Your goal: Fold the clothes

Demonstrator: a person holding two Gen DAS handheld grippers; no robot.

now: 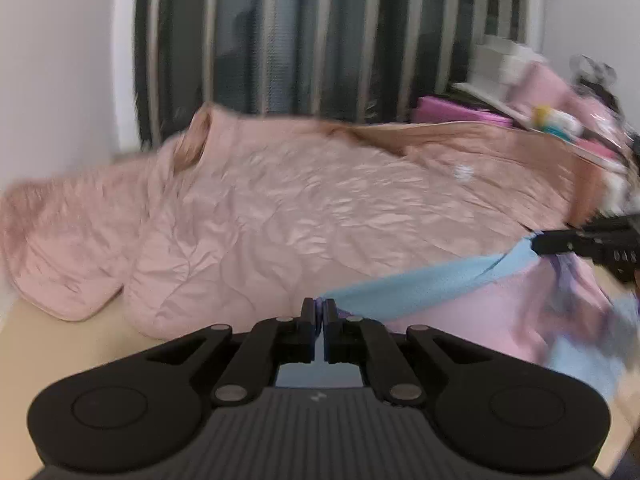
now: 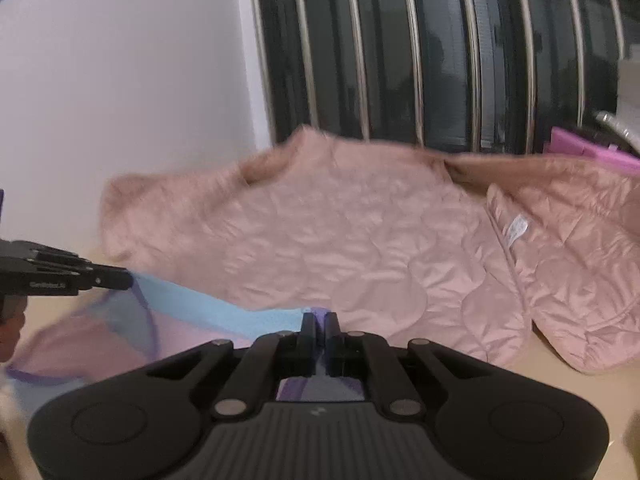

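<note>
Left wrist view: the left gripper (image 1: pixel 319 312) sits nearest, its jaws pressed together on the blue edge of a thin garment (image 1: pixel 420 292). That pink, blue and lilac garment hangs stretched between the 2 tools, above the tan desk (image 1: pixel 60 344). To the right, the right gripper (image 1: pixel 538 242) pinches the other end of the same blue edge. Beyond lies a quilted pink jacket (image 1: pixel 300 208), spread flat on the desk, with a dark barred window (image 1: pixel 320 40) and some pink clutter (image 1: pixel 460 114) behind it.

In the right wrist view the picture agrees: the right gripper (image 2: pixel 319 316) is shut on cloth at its tips, the left gripper (image 2: pixel 124 280) holds the far corner, and the garment (image 2: pixel 224 304) sags below the taut edge.

As a judgement, the main risk is a slip. The cloth looks thin and slick, and each gripper has only a small bite of it, so a sharp pull apart could tear 1 corner free. The hanging part could also drag over the jacket (image 2: pixel 360 240) and land crooked or bunched, spoiling the fold
</note>
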